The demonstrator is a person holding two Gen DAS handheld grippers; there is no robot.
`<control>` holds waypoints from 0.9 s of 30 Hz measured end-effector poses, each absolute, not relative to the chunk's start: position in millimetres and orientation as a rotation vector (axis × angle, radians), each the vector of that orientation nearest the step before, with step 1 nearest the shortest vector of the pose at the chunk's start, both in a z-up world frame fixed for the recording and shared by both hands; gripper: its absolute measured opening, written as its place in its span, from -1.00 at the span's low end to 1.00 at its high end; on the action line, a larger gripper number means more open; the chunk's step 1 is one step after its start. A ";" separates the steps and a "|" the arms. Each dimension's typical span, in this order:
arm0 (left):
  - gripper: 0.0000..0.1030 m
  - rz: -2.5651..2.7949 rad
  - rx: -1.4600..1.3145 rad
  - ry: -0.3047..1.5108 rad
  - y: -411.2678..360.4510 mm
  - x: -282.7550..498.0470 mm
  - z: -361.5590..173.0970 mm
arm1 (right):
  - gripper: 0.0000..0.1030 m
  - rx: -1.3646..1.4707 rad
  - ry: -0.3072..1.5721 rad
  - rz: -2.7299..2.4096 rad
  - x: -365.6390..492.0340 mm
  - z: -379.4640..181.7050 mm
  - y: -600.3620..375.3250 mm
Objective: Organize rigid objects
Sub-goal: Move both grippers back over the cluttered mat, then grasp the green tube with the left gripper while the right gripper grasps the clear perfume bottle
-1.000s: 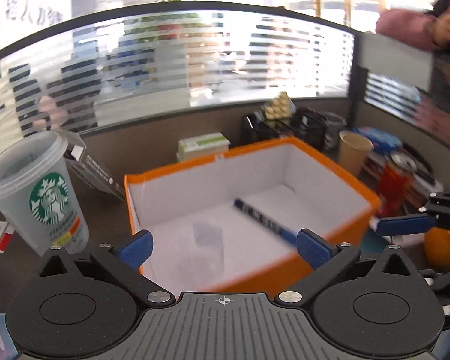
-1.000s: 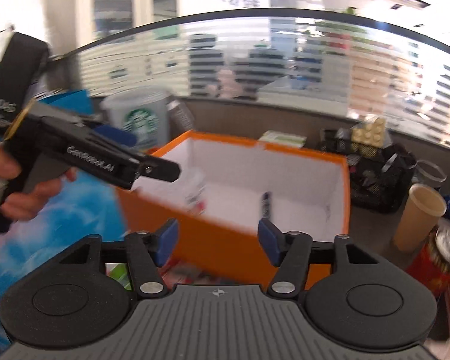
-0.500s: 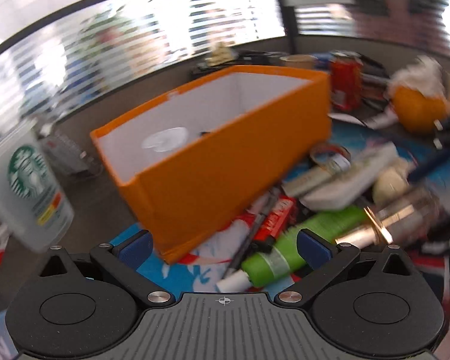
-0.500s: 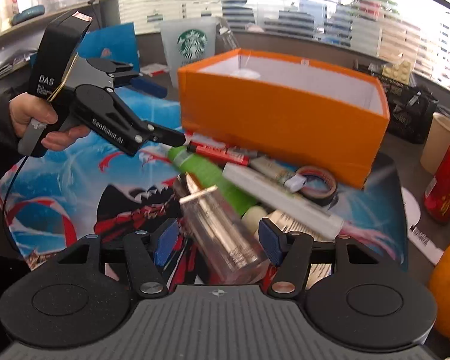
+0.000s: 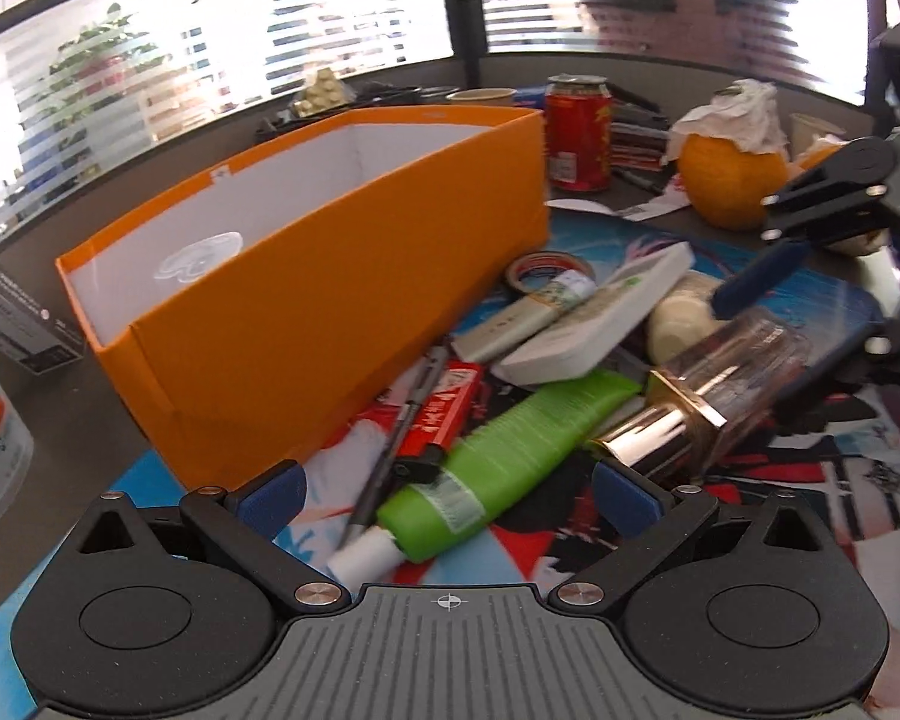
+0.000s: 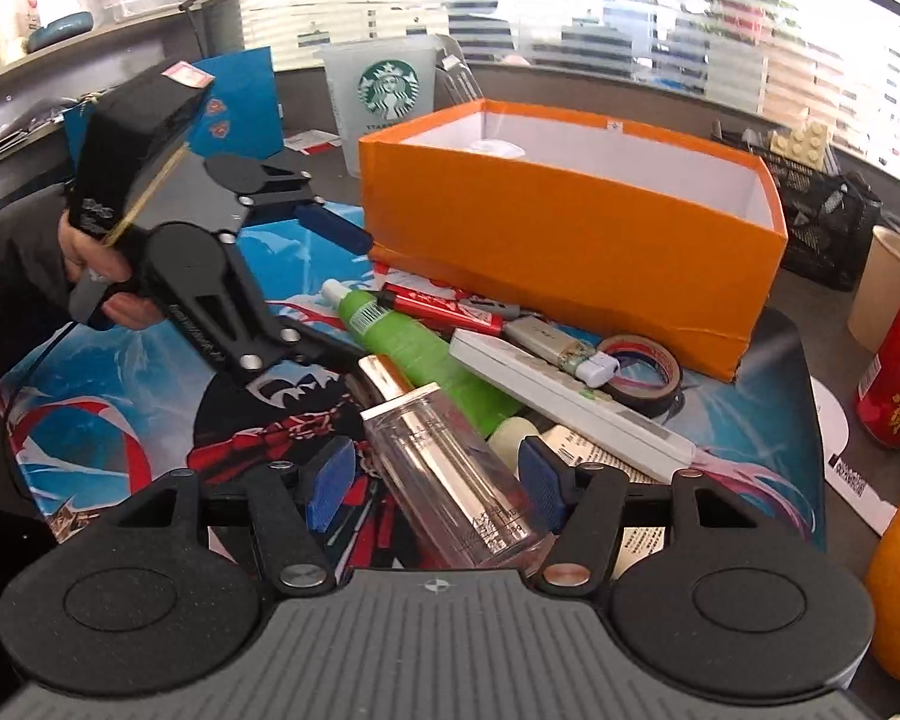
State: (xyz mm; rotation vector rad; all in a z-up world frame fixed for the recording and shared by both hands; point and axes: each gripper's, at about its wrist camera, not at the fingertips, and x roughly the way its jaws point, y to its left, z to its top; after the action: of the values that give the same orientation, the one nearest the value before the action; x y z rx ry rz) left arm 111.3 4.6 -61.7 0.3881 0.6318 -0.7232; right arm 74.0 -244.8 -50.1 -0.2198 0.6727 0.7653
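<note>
My right gripper (image 6: 429,483) sits straddling the clear bottle (image 6: 450,474), its jaws parted about halfway. The bottle's body lies between the blue pads (image 6: 329,483), but I see a gap on the left side, and on the right I cannot tell whether the pad touches, so I judge it is not clamped yet. The bottle lies on its side in the pile on the tabletop (image 6: 108,396), its long axis running from about 5 o'clock near my wrist up to 11 o'clock, where the gold cap (image 6: 384,375) points away from me. That is roughly along my fingers, so closing would pinch across its narrow width, which looks right.

My left gripper (image 5: 447,495) is wide open and holds nothing. The green tube (image 5: 510,450) lies just ahead of it, white cap (image 5: 363,558) nearest me at 7 o'clock, its tail running off toward 1 o'clock, so it crosses the jaws at a slant.

The orange box (image 6: 570,228) stands at 12 to 1 o'clock from my right gripper, just beyond the pile. The right hand is plainly nearer the bottle; the left is nearer the tube.
</note>
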 end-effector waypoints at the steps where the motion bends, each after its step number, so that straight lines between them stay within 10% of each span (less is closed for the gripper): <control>1: 0.99 -0.743 0.390 0.636 5.0 108.6 -61.5 | 0.14 -0.213 0.670 0.771 74.8 -50.4 -245.8; 27: 1.00 -0.925 0.484 0.708 -29.8 59.7 -74.1 | 0.14 -0.269 0.735 0.789 54.1 -62.0 -242.8</control>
State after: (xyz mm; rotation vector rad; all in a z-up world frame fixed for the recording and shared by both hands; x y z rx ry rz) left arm 59.7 -29.8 -74.1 0.4845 0.7083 -0.9247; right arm 54.1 -242.8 -62.0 -0.2694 0.7350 0.7886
